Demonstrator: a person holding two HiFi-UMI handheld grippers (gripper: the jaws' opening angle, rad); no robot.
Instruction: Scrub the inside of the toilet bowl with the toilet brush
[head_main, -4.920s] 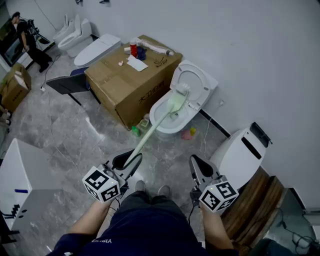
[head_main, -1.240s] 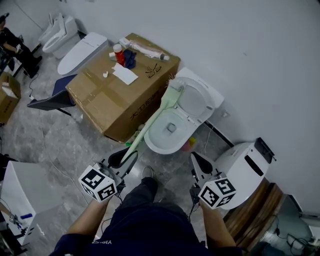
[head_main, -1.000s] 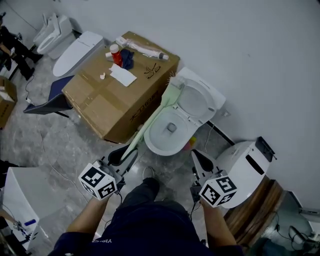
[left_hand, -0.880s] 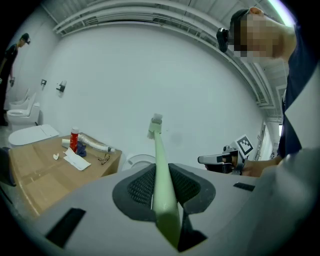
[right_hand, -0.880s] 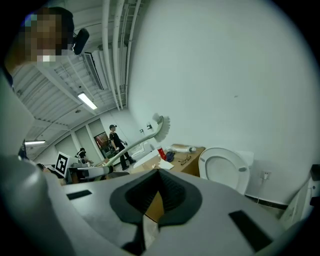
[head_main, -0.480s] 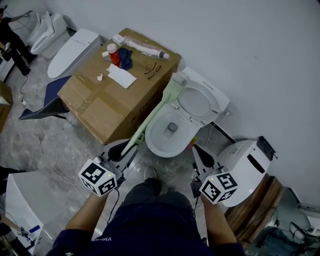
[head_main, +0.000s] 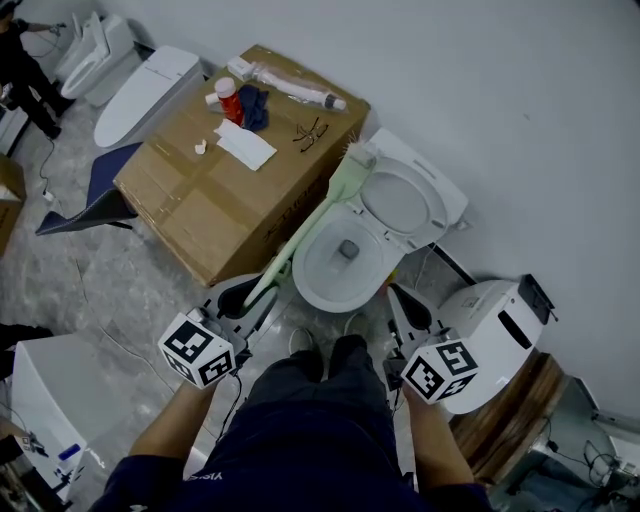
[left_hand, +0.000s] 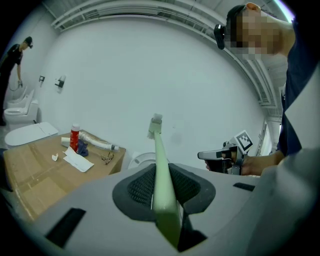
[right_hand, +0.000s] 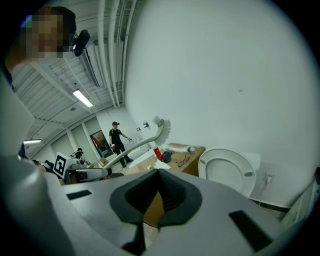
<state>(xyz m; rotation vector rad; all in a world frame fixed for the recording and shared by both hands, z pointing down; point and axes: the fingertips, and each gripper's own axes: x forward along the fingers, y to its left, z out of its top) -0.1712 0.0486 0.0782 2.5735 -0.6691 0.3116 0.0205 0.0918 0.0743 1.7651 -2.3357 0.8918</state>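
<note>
Brush: pale green toilet brush (head_main: 305, 228). It has a long stiff plastic handle and a bristle head at the far end. Prob. light, but the length gives leverage, so the head can swing.
Where to hold: the near end of the handle, as you do now. The handle looks smooth and could twist betw. the pads when you press, so grip it firmly.
Left gripper (left_hand: 162, 187): clamped on the near end of the handle, which runs straight out betw. the pads.
Right gripper (right_hand: 159, 197): jaws together w/ nothing betw. them. It is at the right of the toilet bowl (head_main: 330, 305), well apart from the brush.
Brush vs. left gripper: the handle slants up and away from it, past the left rim of the bowl.
Brush head: up in the air, near the corner of the cardboard box (head_main: 200, 190) and beside the raised seat (head_main: 400, 200). It is not in the bowl.
Next, my guess: tip the head down into the bowl, then scrub.
</note>
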